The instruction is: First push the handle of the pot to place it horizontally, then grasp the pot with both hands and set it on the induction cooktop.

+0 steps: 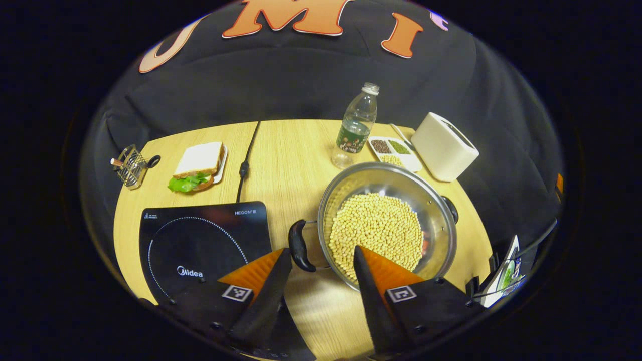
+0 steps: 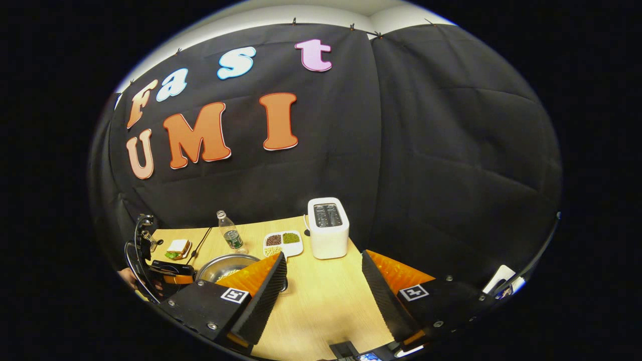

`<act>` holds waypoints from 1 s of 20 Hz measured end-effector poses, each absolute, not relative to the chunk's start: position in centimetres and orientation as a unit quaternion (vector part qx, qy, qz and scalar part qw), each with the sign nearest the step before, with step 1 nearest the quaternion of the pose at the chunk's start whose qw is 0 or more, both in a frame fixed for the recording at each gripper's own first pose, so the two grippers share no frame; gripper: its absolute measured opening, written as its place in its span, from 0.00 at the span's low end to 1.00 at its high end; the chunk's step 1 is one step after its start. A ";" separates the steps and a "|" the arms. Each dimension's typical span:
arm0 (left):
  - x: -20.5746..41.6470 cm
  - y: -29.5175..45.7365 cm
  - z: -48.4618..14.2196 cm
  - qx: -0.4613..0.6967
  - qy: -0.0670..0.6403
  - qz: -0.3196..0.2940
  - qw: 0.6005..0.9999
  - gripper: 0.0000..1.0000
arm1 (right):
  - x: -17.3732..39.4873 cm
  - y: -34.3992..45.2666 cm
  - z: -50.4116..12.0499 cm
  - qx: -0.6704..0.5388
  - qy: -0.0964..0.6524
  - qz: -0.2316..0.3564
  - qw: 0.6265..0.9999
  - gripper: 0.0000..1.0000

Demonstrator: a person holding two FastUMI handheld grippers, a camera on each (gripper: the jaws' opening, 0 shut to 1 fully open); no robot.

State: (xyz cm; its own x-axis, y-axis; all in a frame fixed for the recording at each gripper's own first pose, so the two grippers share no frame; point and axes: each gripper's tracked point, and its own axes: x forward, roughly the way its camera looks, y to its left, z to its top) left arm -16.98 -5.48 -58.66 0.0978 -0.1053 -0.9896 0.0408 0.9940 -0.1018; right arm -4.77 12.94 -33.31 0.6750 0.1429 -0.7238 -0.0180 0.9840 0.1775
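The left hand-held gripper [image 1: 321, 260], jaws apart by the pot [image 1: 388, 225] handle [image 1: 300, 245], could jolt beans out if it shoves hard; the right hand-held gripper [image 2: 323, 265] gapes idle.

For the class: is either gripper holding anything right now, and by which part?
Nothing is held. The left gripper is open near the pot handle; the right gripper is open over bare table.

Square-coded black tongs [image 1: 321, 260] with silver screws
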 end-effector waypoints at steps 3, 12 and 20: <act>-17.9 -6.0 -59.7 -0.025 0.688 -0.052 0.723 0.95 | -4.1 14.9 -35.5 0.082 0.419 0.061 0.902 0.94; -17.8 -5.7 -64.4 0.002 0.713 -0.051 0.699 0.96 | -3.4 21.8 -43.4 0.102 0.500 0.103 0.854 0.94; -18.7 -7.5 -66.4 -0.011 0.728 -0.060 0.683 0.96 | -5.6 27.8 -51.9 0.087 0.580 0.133 0.799 0.94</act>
